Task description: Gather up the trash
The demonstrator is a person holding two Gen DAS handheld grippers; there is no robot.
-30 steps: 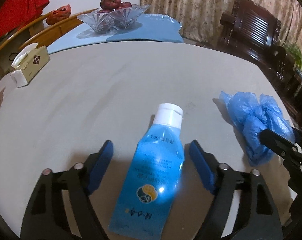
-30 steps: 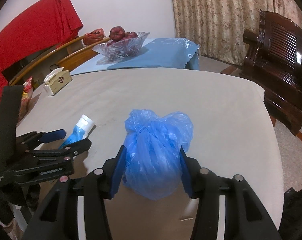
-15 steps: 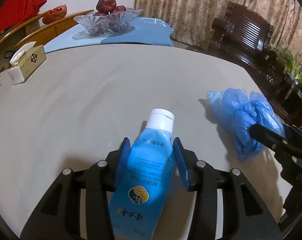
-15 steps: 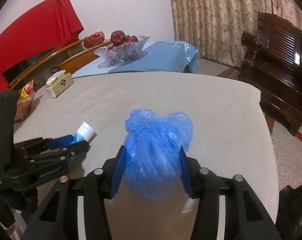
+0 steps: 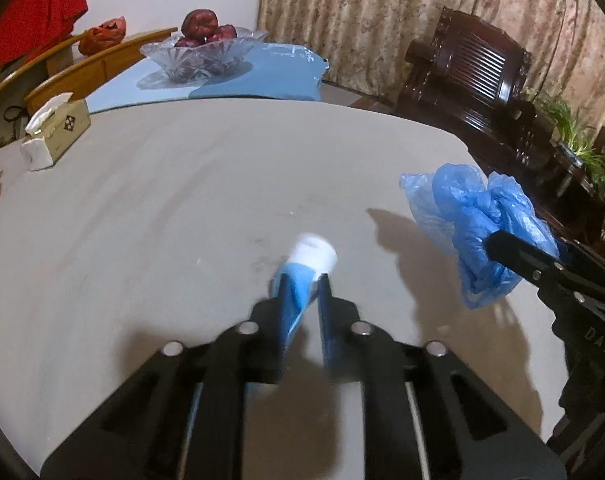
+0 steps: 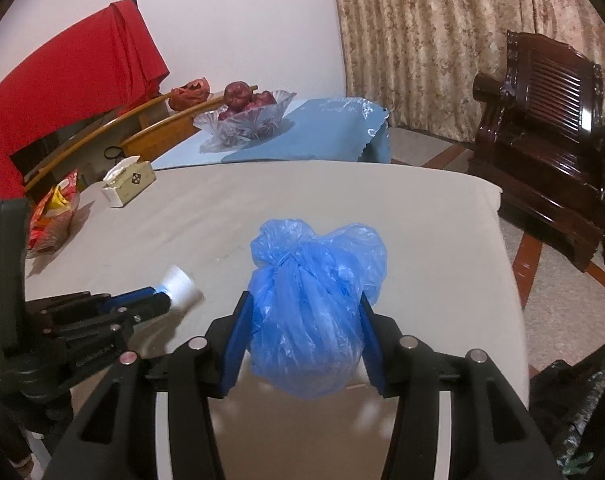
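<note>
My left gripper (image 5: 302,280) has its jaws closing on a blue bottle (image 5: 298,276) with a white cap, squeezing it below the cap. The bottle is lifted off the grey table (image 5: 182,200) and looks blurred. In the right wrist view the left gripper (image 6: 154,298) shows at the lower left with the bottle's cap (image 6: 180,286) sticking out. My right gripper (image 6: 306,300) is shut on a tied blue plastic bag (image 6: 314,280), held just above the table. The same bag (image 5: 474,216) hangs at the right of the left wrist view.
A tissue box (image 5: 56,136) sits at the table's far left. A glass bowl of red fruit (image 5: 204,54) stands on a blue-covered table behind. A red snack packet (image 6: 52,216) lies at the left edge. A dark wooden chair (image 6: 550,128) stands to the right.
The left jaws went from wide apart around the lying bottle to pinched on it, and the bottle rose off the table. The right gripper lifted slightly with the bag.
</note>
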